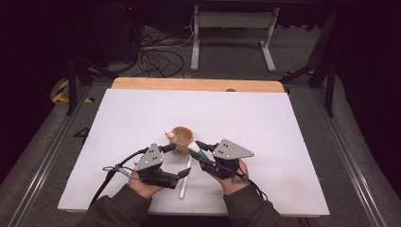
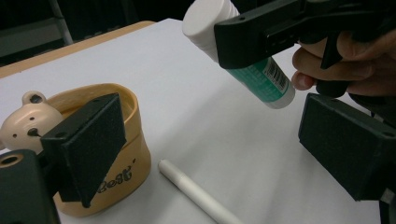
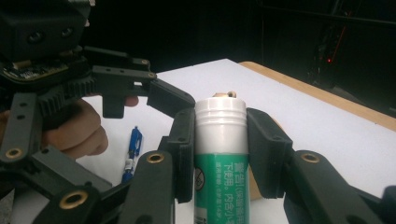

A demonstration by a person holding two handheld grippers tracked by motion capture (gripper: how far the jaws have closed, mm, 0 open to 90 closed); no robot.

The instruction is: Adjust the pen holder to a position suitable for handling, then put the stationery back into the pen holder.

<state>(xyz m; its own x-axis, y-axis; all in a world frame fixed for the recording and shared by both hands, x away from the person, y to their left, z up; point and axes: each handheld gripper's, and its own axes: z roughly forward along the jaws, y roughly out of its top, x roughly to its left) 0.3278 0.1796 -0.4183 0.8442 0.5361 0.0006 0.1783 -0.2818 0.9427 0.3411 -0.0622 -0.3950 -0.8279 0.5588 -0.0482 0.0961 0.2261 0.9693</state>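
A tan cup (image 1: 182, 137) with a small bear head (image 2: 25, 125) on its rim stands at the middle of the white board (image 1: 265, 123). My right gripper (image 1: 199, 151) is shut on a green and white glue stick (image 3: 220, 158), held in the air just right of the cup with its white cap (image 2: 205, 21) pointing up and toward the cup. My left gripper (image 2: 215, 149) is open wide. One pad (image 2: 86, 149) is beside the cup (image 2: 126, 170), the other (image 2: 348, 144) is under the glue stick (image 2: 266, 77). A white pen-like stick (image 2: 196, 196) lies on the board between the jaws.
The white stick (image 1: 185, 182) lies near the board's front edge, between the person's hands. A small blue and white object (image 3: 132, 154) lies on the board beside the left hand. A wooden table edge (image 1: 198, 84) runs along the far side, and cables (image 1: 158, 59) cover the floor beyond.
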